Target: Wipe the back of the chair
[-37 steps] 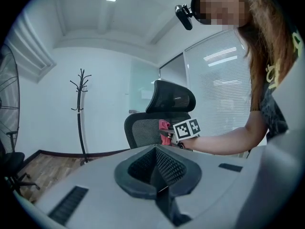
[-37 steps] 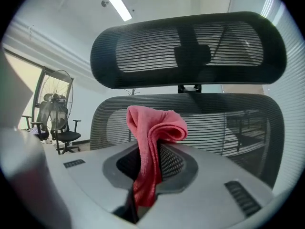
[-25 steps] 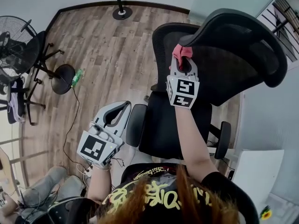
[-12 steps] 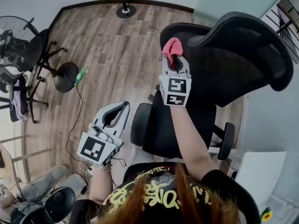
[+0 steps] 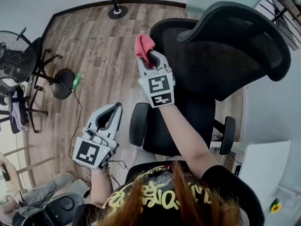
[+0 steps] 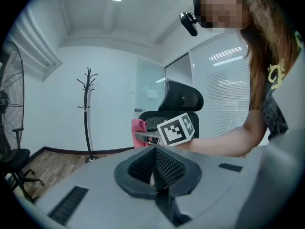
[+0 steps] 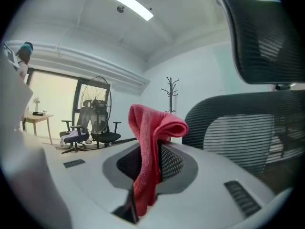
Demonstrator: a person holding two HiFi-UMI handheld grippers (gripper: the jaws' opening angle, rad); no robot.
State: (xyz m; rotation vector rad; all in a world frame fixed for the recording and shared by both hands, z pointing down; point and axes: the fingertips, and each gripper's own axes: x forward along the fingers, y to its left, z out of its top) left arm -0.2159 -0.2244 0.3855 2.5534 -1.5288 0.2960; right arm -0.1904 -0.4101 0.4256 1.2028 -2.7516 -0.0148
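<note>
Two grippers, both closed: the right gripper (image 5: 149, 56) pinches a crumpled red cloth (image 5: 142, 45), the left gripper (image 5: 112, 109) holds nothing. The cloth has swept leftward to the edge of the black mesh chair back (image 5: 202, 69), likely ending one pass.

The cloth (image 7: 147, 147) looks soft, woven; chair back (image 7: 248, 128) black mesh; floor (image 5: 103, 46) matt wood planks.

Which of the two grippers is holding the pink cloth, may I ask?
The right gripper, by the chair, clamps the pink cloth; the left gripper is shut, empty.
</note>
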